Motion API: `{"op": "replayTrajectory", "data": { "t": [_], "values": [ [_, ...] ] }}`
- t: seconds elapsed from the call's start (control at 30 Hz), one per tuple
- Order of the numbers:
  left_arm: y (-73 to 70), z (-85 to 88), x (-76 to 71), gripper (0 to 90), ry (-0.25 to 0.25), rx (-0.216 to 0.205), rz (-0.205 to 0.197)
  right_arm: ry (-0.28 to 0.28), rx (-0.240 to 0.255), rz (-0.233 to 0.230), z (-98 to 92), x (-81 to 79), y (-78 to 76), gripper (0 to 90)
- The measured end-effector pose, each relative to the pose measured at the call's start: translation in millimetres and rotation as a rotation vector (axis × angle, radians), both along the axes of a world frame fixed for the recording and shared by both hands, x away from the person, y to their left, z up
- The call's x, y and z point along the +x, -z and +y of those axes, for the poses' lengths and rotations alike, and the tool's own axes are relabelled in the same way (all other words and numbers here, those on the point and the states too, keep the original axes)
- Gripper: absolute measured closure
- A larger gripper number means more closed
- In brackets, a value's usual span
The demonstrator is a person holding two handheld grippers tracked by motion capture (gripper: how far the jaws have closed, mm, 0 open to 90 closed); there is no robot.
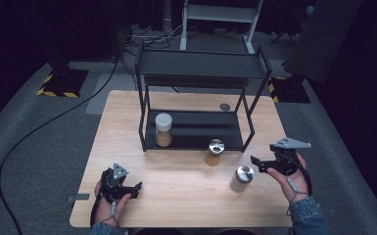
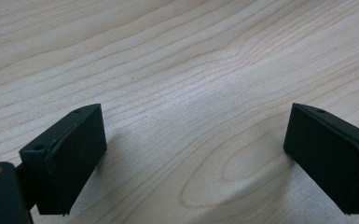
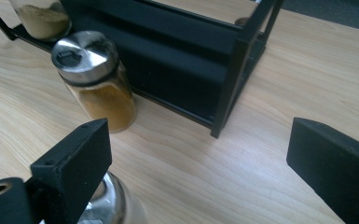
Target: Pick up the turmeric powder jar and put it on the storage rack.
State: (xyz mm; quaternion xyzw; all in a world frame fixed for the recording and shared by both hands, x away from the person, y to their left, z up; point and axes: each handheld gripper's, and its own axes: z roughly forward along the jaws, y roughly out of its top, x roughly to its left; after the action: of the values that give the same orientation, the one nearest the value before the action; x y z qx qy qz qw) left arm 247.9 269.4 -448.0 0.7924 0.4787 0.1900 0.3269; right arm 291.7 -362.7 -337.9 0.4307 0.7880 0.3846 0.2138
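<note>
Pale wood-grain tabletop (image 1: pixel 176 196) stood on grey carpet in a dark room, carrying a black two-tier rack (image 1: pixel 200 98). Right hand-held gripper (image 1: pixel 262 164) had its jaws spread, nothing between them; the steel-capped jar of pale powder (image 1: pixel 241 178) stood just beside its left jaw, and the steel-capped jar of orange spice (image 3: pixel 98 79) stood ahead. Left hand-held gripper (image 2: pixel 196 154) was also spread, above bare wood, well apart from the jars.

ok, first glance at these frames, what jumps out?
The black two-tier rack at the back of the wooden table, with a white-lidded jar on its lower shelf. In front of it stand two steel-capped spice jars: an amber one at the rack's edge and a pale one beside the open right claw. The left claw rests open near the front left.
</note>
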Motion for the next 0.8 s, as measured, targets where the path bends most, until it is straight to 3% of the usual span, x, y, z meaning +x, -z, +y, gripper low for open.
{"op": "replayTrajectory", "data": {
  "t": [0.8],
  "values": [
    [0.1,0.2,0.4,5.6,0.003,-0.001,-0.001,-0.018,0.036,-0.012,48.0,18.1,-18.1,6.3]
  ]
}}
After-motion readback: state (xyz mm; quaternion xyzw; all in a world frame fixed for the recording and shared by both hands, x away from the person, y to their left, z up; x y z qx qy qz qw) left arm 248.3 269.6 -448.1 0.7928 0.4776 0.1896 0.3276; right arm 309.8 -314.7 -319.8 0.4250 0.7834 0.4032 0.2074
